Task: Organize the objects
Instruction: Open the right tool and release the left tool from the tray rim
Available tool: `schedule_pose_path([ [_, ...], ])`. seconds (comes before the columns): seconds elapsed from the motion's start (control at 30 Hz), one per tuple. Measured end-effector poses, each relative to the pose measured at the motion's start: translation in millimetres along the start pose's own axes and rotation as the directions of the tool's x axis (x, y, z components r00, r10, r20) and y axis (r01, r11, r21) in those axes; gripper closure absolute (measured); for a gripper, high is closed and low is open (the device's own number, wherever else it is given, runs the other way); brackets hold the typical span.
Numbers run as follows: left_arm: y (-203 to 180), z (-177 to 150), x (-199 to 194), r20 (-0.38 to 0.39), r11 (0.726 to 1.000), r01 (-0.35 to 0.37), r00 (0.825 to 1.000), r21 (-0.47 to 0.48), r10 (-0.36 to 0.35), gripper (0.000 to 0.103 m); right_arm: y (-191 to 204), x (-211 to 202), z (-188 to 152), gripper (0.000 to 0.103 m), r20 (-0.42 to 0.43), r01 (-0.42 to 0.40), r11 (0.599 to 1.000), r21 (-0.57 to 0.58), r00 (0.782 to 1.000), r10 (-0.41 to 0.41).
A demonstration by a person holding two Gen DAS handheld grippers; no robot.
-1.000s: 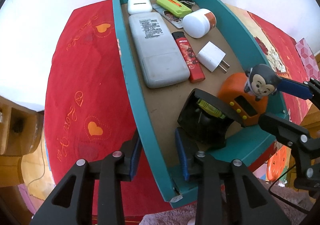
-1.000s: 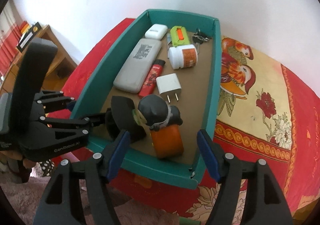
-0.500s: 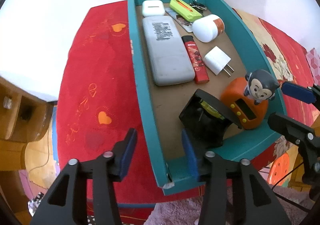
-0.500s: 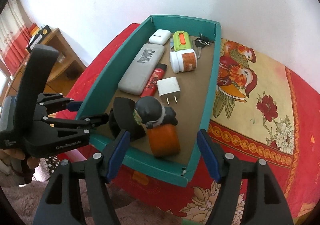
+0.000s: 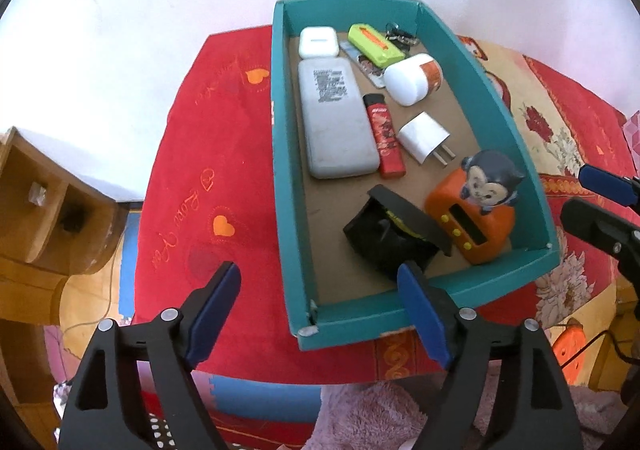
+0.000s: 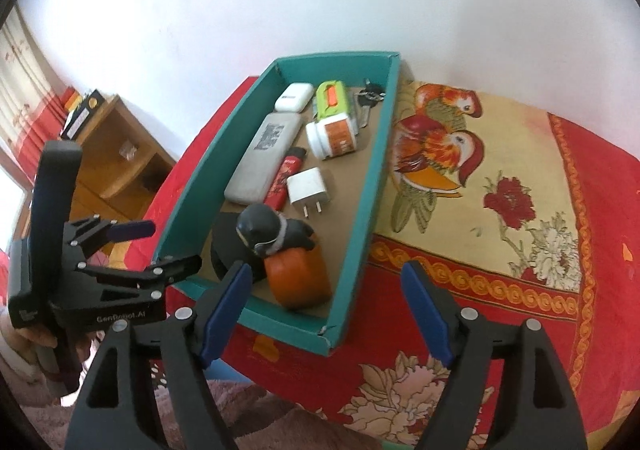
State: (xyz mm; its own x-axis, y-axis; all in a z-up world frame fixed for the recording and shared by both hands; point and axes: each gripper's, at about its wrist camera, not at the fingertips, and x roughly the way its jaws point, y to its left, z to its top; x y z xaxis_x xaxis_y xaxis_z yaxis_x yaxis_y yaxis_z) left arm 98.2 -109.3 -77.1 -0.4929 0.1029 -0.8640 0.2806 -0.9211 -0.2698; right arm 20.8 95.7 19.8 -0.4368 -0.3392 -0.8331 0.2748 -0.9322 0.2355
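A teal box (image 5: 288, 169) (image 6: 376, 169) sits on the red cloth and holds a grey power bank (image 5: 336, 125), a white earbud case (image 5: 318, 41), a green-and-orange device (image 5: 376, 43), keys (image 5: 400, 35), a white jar (image 5: 412, 83), a red lighter (image 5: 384, 139), a white charger plug (image 5: 424, 137), an orange clock with a cartoon figure (image 5: 476, 217) (image 6: 298, 274) and a black object (image 5: 392, 238). My left gripper (image 5: 320, 290) hovers over the box's near left corner, its jaws opening and touching nothing. My right gripper (image 6: 326, 282) hangs over the near right corner, jaws also opening, pads clear.
The red patterned cloth (image 6: 500, 209) with birds and flowers spreads to the right of the box. A wooden shelf unit (image 5: 36, 209) (image 6: 116, 153) stands at the left. A white wall lies behind. Pink fluffy fabric (image 5: 380, 418) lies below the near edge.
The left gripper has let go of the box's left wall, opened wide and drawn back and up. The right gripper has also pulled back, so the box looks smaller and farther.
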Motion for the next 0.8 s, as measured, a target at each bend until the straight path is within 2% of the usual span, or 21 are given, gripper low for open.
schedule_pose_path([
  [0.23,-9.8,4.3,-28.7,0.095,0.998,0.012,0.995,-0.061,-0.006,0.02,-7.6,-22.1,2.0,0.024,0.039,-0.017,1.0,0.016,0.999,0.017],
  [0.47,-20.9,16.2,-58.8,0.206,0.988,0.002,0.978,-0.154,0.03,0.02,-12.8,-53.6,5.5,0.021,0.13,-0.014,0.999,0.047,0.991,0.008],
  [0.63,-27.8,17.8,-73.9,0.267,0.977,0.007,0.962,-0.212,0.051,0.003,-15.0,-71.8,7.1,0.018,0.186,0.001,0.997,0.083,0.982,-0.016],
  [0.8,-33.3,12.6,-72.8,0.262,0.976,0.035,0.965,-0.214,0.023,0.0,-19.7,-71.7,1.0,0.016,0.176,-0.005,0.994,0.108,0.984,-0.014],
])
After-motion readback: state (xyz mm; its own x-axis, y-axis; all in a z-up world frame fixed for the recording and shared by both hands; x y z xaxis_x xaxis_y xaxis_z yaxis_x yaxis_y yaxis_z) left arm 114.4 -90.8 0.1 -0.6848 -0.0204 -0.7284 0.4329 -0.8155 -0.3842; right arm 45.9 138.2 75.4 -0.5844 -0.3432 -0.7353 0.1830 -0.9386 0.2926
